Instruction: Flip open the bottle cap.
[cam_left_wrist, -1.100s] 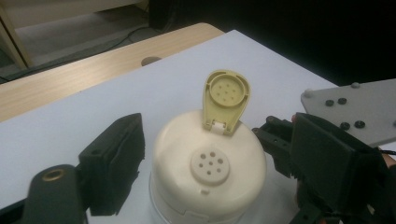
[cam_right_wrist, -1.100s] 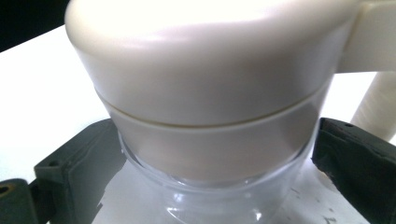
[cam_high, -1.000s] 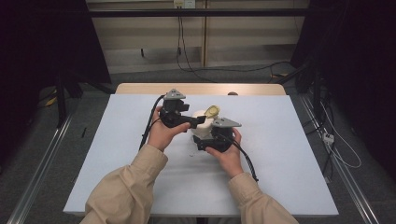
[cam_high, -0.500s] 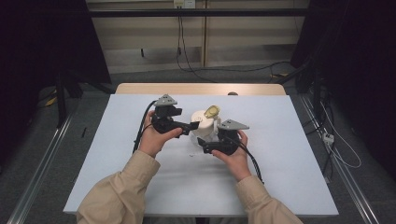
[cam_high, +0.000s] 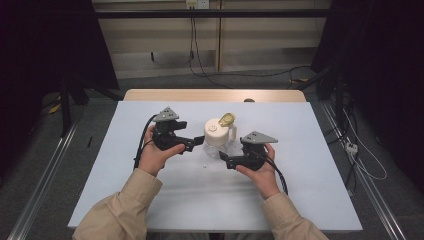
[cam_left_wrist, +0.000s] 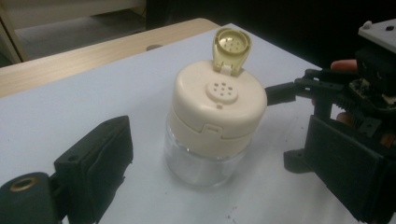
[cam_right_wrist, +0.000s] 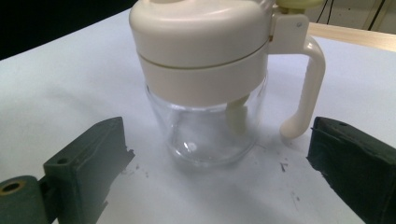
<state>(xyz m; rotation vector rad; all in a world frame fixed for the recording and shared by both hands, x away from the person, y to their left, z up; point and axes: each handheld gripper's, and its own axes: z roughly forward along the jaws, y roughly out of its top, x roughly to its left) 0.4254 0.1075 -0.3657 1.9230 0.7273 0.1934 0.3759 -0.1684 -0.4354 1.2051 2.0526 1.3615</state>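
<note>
Glass shaker jar (cam_high: 218, 141) sitting mid-frame on the desk (cam_high: 310, 165), flip cap (cam_high: 227, 119) standing open, left gripper (cam_high: 196, 144) and right gripper (cam_high: 226, 160) both released, flanking it.

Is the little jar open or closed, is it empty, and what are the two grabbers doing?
Shaker jar: upright on the table, glass looks empty.
Flip cap: open, tipped up, holes showing.
Cream lid: on the jar.
Left gripper: open, beside the jar, not touching.
Right gripper: open, beside the jar, not touching.
</note>
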